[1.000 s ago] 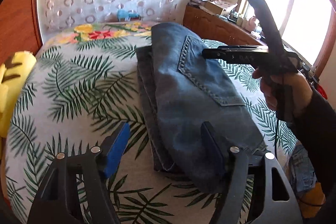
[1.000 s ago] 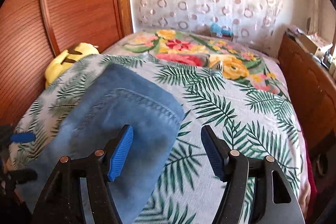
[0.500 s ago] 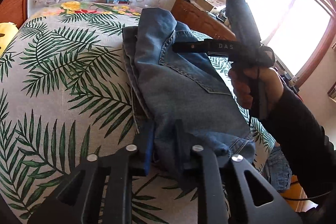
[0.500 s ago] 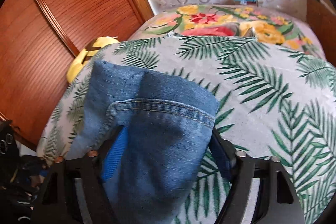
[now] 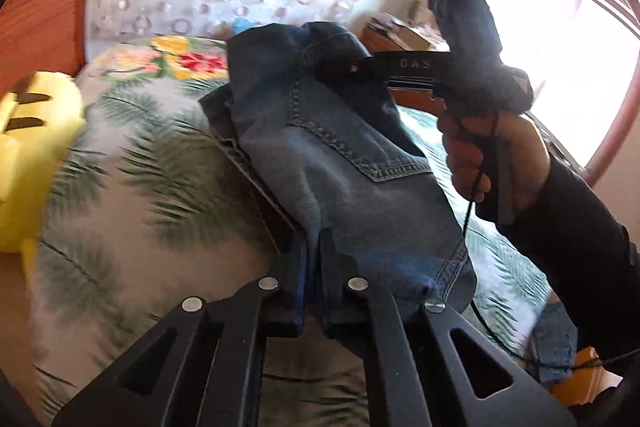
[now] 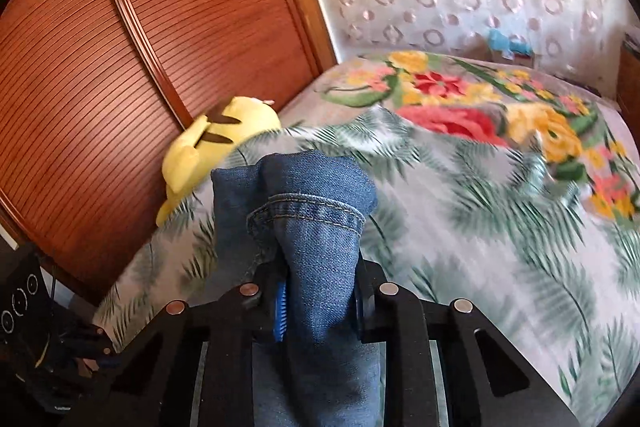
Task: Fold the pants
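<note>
Folded blue jeans [image 5: 340,163] are held up off the bed, back pocket facing me. My left gripper [image 5: 314,267] is shut on the near end of the jeans. In the left wrist view the right gripper [image 5: 352,69] bites the far end of the jeans, held by a hand in a dark sleeve. In the right wrist view my right gripper [image 6: 320,291] is shut on a bunched fold of the jeans [image 6: 316,227], which hang over the jaws with the hem seam showing.
The bed [image 6: 500,227] has a palm-leaf and flower cover. A yellow plush toy [image 6: 216,151] lies at its edge by the wooden wardrobe [image 6: 140,47]. A wooden dresser [image 5: 400,39] and a bright window [image 5: 560,67] are on the right.
Both grippers were open over the jeans, then closed on them. The jeans have since been lifted off the bed, bunching between the two grippers.
</note>
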`<state>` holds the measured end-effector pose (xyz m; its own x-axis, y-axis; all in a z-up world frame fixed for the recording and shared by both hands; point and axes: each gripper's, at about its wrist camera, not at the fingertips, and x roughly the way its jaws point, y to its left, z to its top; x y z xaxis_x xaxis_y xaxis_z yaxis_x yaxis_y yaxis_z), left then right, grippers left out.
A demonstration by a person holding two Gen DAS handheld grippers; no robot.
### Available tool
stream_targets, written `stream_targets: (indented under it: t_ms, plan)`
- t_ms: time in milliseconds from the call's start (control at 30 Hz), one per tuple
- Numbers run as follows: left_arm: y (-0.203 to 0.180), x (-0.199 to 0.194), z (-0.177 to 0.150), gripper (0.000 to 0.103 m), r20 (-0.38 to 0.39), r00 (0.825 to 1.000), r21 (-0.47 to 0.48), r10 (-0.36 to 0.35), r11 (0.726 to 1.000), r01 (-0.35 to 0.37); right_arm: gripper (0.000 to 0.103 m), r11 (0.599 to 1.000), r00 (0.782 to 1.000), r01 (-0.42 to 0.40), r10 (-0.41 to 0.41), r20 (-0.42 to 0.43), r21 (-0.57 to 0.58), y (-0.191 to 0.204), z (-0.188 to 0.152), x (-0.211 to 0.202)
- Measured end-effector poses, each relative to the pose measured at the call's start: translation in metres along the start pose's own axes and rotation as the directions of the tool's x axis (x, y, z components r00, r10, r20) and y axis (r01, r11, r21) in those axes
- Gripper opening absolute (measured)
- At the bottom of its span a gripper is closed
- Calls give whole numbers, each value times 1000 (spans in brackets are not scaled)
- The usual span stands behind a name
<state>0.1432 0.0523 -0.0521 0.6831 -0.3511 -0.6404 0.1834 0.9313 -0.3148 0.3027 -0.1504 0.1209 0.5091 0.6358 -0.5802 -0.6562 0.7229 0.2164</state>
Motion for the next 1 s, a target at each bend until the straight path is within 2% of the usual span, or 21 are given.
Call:
stream_targets:
  t_ms: [167, 433, 567, 700, 767, 833, 900, 933, 1000]
  plan:
    - [61, -10, 28, 5, 25, 995, -45, 93, 995, -92, 24, 999, 999, -37, 36, 27, 23, 16, 33, 61]
    - [117, -10, 64, 5, 31, 969, -4, 246, 969, -246, 24, 987, 993, -84, 72, 94, 139, 32, 62, 151]
    - [142, -16, 74, 5, 45, 955, -14, 293, 956, -292, 24, 974, 991, -101, 79, 112, 205, 28, 72, 183]
    - [156, -1, 76, 5, 2, 954, -15, 299, 954, -299, 24, 972, 995, -76, 60, 77, 221, 20, 78, 214]
    - [162, 11, 73, 5, -22, 953, -10, 301, 953, -301, 27, 981, 998, -44, 35, 47, 189, 19, 79, 223]
    - [164, 17, 68, 5, -40, 952, -8, 305, 952, -305, 42, 990, 1000, 10, -10, -2, 138, 18, 83, 239]
    - [165, 22, 63, 5, -48, 950, -5, 308, 951, -308, 52, 995, 997, 62, -58, -48, 78, 16, 82, 247]
    - [164, 23, 60, 5, -49, 949, -4, 311, 950, -312, 58, 996, 995, 84, -82, -50, 41, 14, 81, 247]
    - [162, 23, 56, 5, -49, 948, 0, 315, 949, -315, 64, 997, 996, 79, -79, -37, 3, 8, 83, 240]
